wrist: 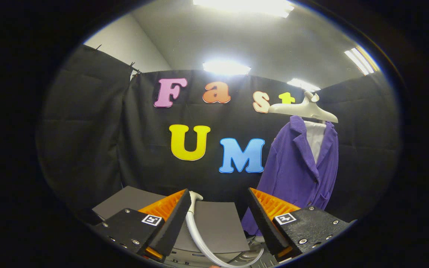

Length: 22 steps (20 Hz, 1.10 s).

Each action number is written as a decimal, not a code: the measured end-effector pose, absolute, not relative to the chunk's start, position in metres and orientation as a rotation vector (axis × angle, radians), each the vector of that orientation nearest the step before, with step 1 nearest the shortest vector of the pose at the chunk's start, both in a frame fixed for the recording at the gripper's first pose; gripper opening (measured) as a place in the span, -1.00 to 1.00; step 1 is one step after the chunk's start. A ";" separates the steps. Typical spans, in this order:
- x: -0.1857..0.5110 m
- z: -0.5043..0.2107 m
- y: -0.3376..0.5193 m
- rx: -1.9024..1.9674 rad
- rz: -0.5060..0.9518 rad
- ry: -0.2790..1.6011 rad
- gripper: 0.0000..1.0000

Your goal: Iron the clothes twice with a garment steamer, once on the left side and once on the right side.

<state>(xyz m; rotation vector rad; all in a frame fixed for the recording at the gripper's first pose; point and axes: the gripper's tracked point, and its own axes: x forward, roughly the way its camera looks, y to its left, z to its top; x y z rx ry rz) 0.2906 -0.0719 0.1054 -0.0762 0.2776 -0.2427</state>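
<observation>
gripper view: gripper (218,216) hanging open, empty, above steamer hose (199,238); purple jacket (296,171) beyond it looking untouched, both passes pending.

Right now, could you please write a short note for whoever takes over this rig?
Gripper: fingers open, holding nothing.
Steamer: its head pokes up just ahead of the fingers, by the inner edge of one; its hose curves down between them, over a grey surface.
Jacket: purple, on a pale hanger, beyond the fingers and off to the side.
Done: nothing that shows; steamer not yet gripped.
Left: grip the steamer, pass one side of the jacket, then the other.
</observation>
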 end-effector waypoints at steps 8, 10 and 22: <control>0.381 0.031 -0.073 -0.016 -0.252 0.515 0.87; 0.397 0.008 -0.071 -0.026 -0.255 0.590 0.87; 0.460 -0.096 -0.044 0.165 -0.221 0.885 0.87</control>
